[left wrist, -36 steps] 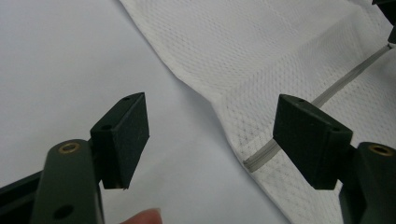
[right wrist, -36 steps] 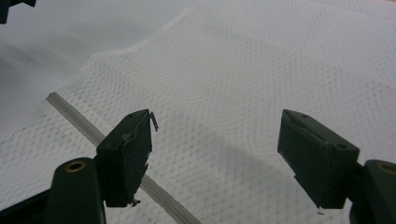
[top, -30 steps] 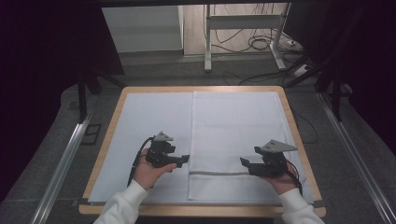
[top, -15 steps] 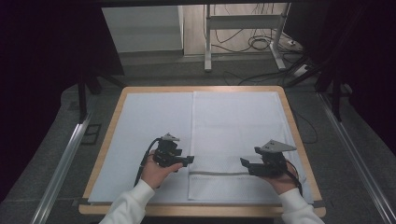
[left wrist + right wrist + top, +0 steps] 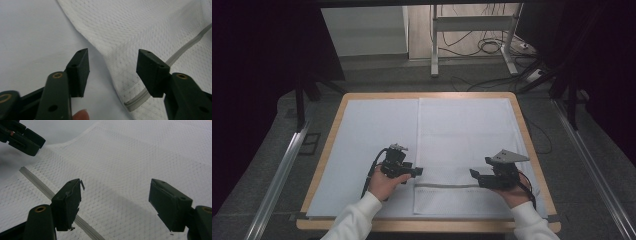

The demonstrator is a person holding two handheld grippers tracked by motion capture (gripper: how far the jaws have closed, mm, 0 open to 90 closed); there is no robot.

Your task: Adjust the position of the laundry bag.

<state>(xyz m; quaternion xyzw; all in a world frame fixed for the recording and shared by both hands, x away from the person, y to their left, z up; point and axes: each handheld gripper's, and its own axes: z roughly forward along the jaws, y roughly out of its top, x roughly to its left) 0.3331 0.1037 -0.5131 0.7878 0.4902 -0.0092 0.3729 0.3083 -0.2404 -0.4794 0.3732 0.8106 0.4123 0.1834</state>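
Mesh cloth (image 5: 467,145) lies flat on the bench (image 5: 327,165), long axis running away from the person; left tongs (image 5: 416,171), closing yet still apart, straddle its near-left edge, right tongs (image 5: 473,175) apart over its near end.

Your left gripper (image 5: 416,171) points right, jaws apart and just closing further, nothing pinched. Your right gripper (image 5: 474,174) points left, jaws wide apart.

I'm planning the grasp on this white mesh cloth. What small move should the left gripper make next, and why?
Probably ease the left gripper down and finish closing. Its jaws have just been closing, the mesh cloth edge lies between them, but the pads don't press it yet.
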